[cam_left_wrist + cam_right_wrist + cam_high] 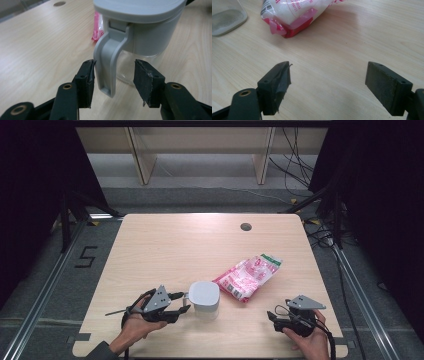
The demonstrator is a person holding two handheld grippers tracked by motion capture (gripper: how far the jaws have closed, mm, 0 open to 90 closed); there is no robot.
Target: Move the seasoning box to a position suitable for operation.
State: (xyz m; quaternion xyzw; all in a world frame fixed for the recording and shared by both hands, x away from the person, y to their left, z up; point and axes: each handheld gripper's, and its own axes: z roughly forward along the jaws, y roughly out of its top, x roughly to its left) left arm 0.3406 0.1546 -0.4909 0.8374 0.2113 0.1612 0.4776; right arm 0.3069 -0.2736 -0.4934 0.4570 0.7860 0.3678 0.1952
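**Left tongs loose around the jug's handle, right tongs wide over bare wood**

A jug with a grey lid and a clear body stands upright near the front of the wooden table, a little left of the middle. Its grey handle hangs down the side that faces the left gripper. In the left gripper view the handle sits between the two black jaws. The left pad lies right against the handle's edge, while the right pad stands clear of it with a gap, so the jaws are partly open and do not clamp the handle. The jug rests on the table by its own weight.

Just beyond the jug, to its right in the high view, lies a pink and white bag, flat on the wood, with one end close to the jug's lid.

The right gripper is held low near the front right corner of the table, well apart from the jug. Its jaws stand wide with only bare wood between them. In the right gripper view the red end of the bag lies ahead of the jaws, and the jug's clear base shows at the upper left corner.

A small round hole sits in the table's far side.
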